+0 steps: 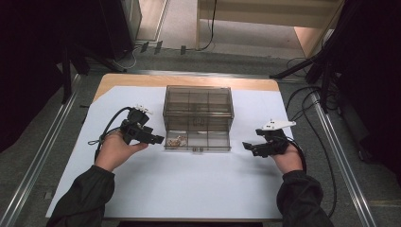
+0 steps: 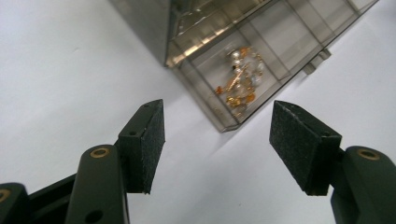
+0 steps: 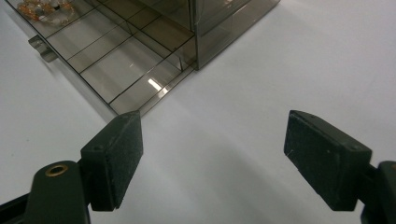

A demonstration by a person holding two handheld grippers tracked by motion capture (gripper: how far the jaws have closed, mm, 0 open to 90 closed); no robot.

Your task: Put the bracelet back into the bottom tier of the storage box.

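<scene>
A smoky clear plastic drawer box [image 1: 198,101] stands mid-table, its bottom drawer [image 1: 208,140] pulled out toward me. Gold and pearl jewellery [image 1: 177,140] lies in the drawer's left compartment, also seen as jewellery [image 2: 239,77] and jewellery [image 3: 45,8]. My left gripper [image 1: 158,139] is open just left of the drawer, jaws wide apart and empty, left gripper [image 2: 217,140]. My right gripper [image 1: 247,146] is open just right of the drawer, nothing between its pads, right gripper [image 3: 212,154]. The drawer's other compartments [image 3: 126,60] hold nothing.
A white sheet [image 1: 189,184] covers the wooden table [image 1: 189,80]. The drawer's small handle [image 1: 198,149] sticks out at its front. Cables trail from both grippers. Metal rails and dark stands flank the table; the floor lies beyond.
</scene>
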